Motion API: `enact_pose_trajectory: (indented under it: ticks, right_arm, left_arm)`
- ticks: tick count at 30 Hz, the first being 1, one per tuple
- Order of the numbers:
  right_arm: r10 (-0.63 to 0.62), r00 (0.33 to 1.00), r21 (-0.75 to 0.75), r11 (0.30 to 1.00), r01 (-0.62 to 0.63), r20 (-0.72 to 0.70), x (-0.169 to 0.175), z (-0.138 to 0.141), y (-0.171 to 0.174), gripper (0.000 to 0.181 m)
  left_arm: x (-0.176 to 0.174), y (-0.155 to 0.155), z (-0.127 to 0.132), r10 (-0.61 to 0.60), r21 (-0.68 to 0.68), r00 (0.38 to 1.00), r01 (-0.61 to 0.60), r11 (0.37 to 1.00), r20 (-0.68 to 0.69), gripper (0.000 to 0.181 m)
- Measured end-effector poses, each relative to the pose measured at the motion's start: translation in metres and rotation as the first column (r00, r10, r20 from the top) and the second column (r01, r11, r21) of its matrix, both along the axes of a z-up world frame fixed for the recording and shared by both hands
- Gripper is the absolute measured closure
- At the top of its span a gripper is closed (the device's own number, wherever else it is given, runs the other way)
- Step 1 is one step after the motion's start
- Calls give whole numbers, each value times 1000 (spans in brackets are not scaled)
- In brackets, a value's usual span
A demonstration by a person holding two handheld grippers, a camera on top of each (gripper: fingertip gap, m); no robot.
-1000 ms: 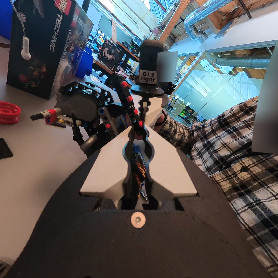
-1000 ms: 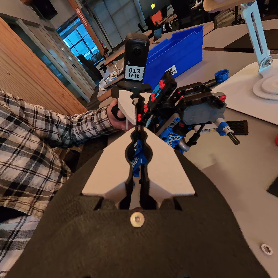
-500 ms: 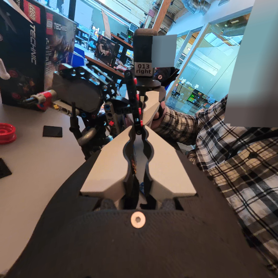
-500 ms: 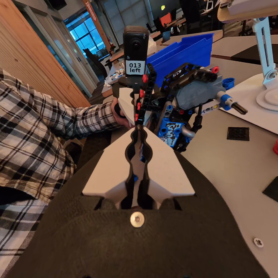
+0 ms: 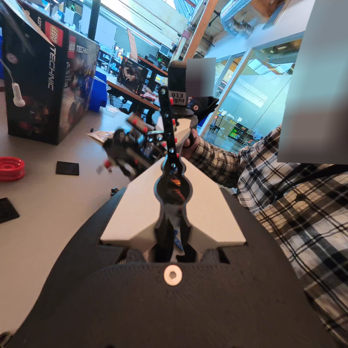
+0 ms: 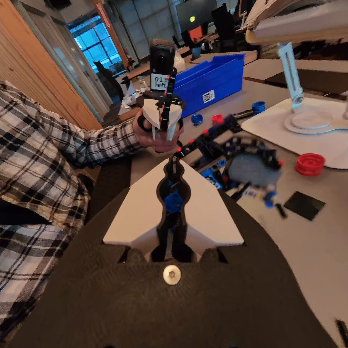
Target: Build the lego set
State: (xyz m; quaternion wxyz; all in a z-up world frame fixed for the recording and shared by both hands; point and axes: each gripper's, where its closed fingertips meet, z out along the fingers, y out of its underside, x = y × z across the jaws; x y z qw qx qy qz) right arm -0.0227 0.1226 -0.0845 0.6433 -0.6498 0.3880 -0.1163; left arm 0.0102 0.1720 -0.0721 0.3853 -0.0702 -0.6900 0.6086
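Note:
My left gripper (image 5: 172, 163) is shut on a black beam with red pins (image 5: 167, 128) that stands upright from its tips. An orange-flame panel (image 5: 176, 186) sits between the jaws. In the right wrist view this gripper (image 6: 162, 130) and its beam (image 6: 166, 105) are farther off, apart from the model. My right gripper (image 6: 174, 160) is shut on the model's blue panel (image 6: 173, 201). The black-and-grey model body (image 6: 250, 169) hangs to its right, tilted low over the table and blurred. It also shows in the left wrist view (image 5: 128, 145).
On the table are red wheel hubs (image 5: 11, 169) (image 6: 310, 163), black square tiles (image 5: 67, 168) (image 6: 304, 205), blue hubs (image 6: 196, 118), a blue bin (image 6: 211, 84), the black set box (image 5: 47, 84) and a white stand base (image 6: 308, 120). A person's plaid sleeve (image 6: 56, 141) is close by. Across from one pair of fingers to the other is roughly 7 cm.
The grippers were close together on the raised model. Now they have drawn apart. The model body has swung down to the table with the right gripper, and the left keeps the black beam.

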Motion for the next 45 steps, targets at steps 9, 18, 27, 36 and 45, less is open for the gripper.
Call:
enact_pose_trajectory:
  ticks: [9, 18, 27, 36, 45]
  right_arm:
    - [61, 997, 25, 998, -60, -38, 5, -8, 18, 179]
    - [70, 990, 19, 998, -68, -121, 13, -31, 22, 180]
    - [83, 985, 22, 997, -80, -150, 10, -39, 25, 180]
    - [107, 983, 18, 994, -106, -148, 4, -40, 25, 180]
    - [173, 977, -21, 984, -177, -128, -6, -42, 34, 179]
  left_arm:
    - [-4, -5, -18, -12, 126, 999, 16, 992, -33, 174]
    - [7, 5, -73, 63, 392, 985, 6, 920, -162, 174]
    - [18, 9, -110, 200, 562, 979, -186, 806, 37, 125]
    - [-5, -21, -56, 158, 117, 756, -297, 948, 635, 116]
    - [-17, -50, -77, -160, 234, 703, -9, 972, 693, 97]
